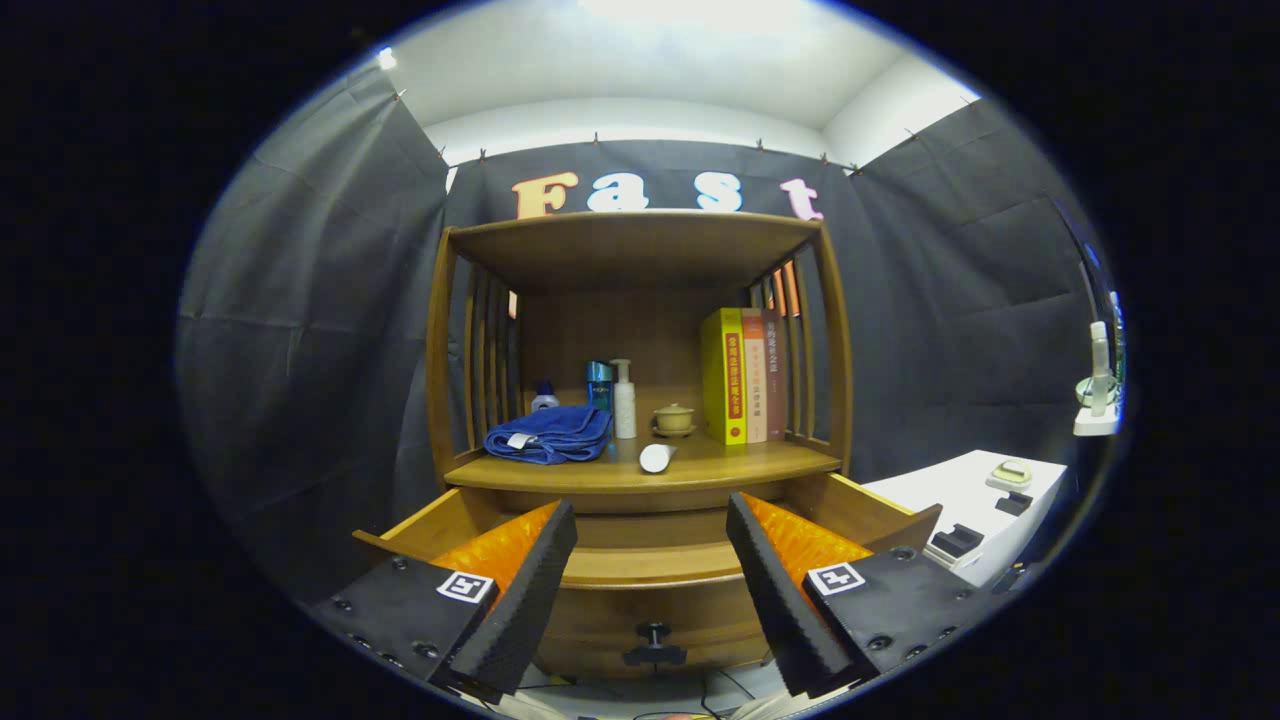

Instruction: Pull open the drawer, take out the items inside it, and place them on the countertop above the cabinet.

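Our hand-held gripper (650,560) stood wide over the open drawer (650,565); we judged best to dip straight in.

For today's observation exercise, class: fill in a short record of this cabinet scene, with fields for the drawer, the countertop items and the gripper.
drawer: pulled open, inside hidden from this angle
drawer knob: low on the front, between the fingers
countertop: holds blue towel, bottles, pump bottle, small lidded cup, books, white roll lying down
gripper: open, holding nothing, fingers either side of the drawer front
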Available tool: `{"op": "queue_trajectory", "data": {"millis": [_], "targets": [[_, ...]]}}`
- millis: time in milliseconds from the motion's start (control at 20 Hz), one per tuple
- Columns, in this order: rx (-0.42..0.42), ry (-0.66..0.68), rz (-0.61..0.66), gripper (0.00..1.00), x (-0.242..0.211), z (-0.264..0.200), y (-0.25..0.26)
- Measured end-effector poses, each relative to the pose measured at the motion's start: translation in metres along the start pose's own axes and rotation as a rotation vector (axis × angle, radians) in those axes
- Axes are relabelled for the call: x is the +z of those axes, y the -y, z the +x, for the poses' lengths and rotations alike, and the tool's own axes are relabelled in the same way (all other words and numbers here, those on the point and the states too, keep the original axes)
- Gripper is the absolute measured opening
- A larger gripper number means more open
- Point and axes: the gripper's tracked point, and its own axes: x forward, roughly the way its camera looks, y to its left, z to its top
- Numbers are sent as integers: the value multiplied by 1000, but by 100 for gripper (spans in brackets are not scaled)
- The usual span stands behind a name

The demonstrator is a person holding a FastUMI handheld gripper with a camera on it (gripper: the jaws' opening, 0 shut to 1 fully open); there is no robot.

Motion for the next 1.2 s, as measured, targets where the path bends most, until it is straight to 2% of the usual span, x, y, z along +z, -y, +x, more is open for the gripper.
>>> {"op": "queue_trajectory", "data": {"millis": [200,400,650,800,1000,1200], "targets": [[-24,4,-43,98,-46,-11,6],[13,-45,-60,98,-86,-9,-3],[26,-131,0,96,-124,14,-3],[7,-139,-14,96,-131,28,2],[62,-157,5,97,-142,30,-14],[56,-180,66,98,-144,39,-11]]}}
